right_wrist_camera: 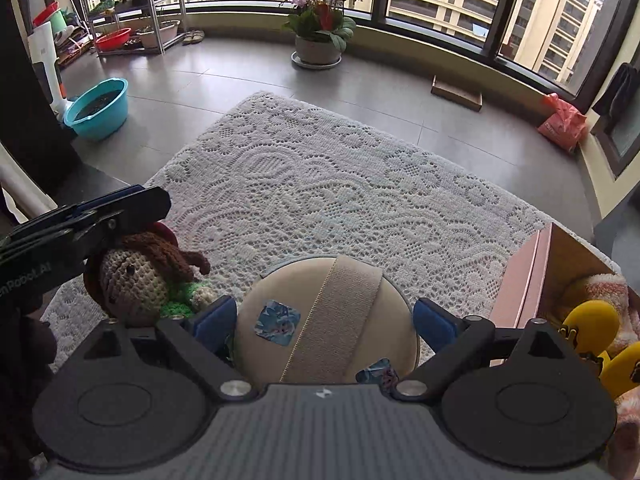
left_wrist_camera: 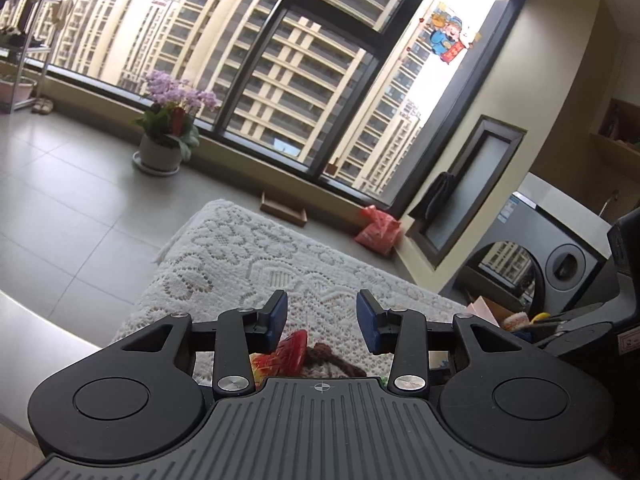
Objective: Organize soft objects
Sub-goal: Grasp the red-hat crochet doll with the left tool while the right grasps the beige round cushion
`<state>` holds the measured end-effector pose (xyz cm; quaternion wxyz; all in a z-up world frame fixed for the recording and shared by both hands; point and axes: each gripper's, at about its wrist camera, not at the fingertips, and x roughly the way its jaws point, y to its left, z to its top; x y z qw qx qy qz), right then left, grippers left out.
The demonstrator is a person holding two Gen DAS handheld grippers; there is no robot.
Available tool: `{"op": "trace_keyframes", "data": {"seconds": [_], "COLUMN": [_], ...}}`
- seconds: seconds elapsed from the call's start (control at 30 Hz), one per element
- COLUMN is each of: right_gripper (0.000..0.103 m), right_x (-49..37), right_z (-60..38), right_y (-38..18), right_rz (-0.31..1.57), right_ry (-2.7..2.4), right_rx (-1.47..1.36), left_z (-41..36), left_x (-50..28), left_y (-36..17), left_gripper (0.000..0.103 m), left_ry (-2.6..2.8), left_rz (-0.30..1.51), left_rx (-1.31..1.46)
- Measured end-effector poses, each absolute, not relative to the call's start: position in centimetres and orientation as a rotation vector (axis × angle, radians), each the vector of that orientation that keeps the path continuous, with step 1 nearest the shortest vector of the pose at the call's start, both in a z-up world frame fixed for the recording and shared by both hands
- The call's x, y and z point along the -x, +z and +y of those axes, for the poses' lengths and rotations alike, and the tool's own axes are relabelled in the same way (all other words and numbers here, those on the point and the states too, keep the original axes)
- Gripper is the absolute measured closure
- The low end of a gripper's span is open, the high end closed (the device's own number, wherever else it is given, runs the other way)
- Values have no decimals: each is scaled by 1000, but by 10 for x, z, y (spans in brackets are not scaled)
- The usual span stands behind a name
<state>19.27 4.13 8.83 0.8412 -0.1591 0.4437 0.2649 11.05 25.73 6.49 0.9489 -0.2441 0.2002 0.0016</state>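
Left tongs (left_wrist_camera: 322, 320) spread, hovering above crochet doll (right_wrist_camera: 140, 280) at near-left of desk (right_wrist_camera: 320, 184). Right tongs (right_wrist_camera: 324, 320) spread around round beige pad (right_wrist_camera: 326, 320), pads flanking its sides. Centre, squeeze gently, then carry right to box (right_wrist_camera: 528, 280).

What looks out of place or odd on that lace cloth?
Little stands out. The crochet doll lies tipped on its side under the left gripper, which hangs open above it. The right gripper straddles a round beige cushion. Nothing spilled or torn.
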Motion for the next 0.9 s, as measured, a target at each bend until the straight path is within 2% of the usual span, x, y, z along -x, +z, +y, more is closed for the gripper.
{"op": "trace_keyframes", "data": {"seconds": [0.3,0.63,0.77,0.9], "right_gripper": [9,10,10,2], "right_x": [-94,-27,-16,-12], "right_z": [-25,-114,-140,-156], "right_y": [93,78,71,62], "right_rz": [879,648,600,564], "right_ry": [604,436,406,412], "right_rx": [289,259,228,174], "left_z": [239,209,183,168], "left_x": [-113,-119,-132,-125], "left_y": [67,75,71,79], "left_gripper": [61,61,61,61], "left_ry": [14,42,-105,-161], "left_rz": [439,484,547,501], "left_rx": [424,306,284,276]}}
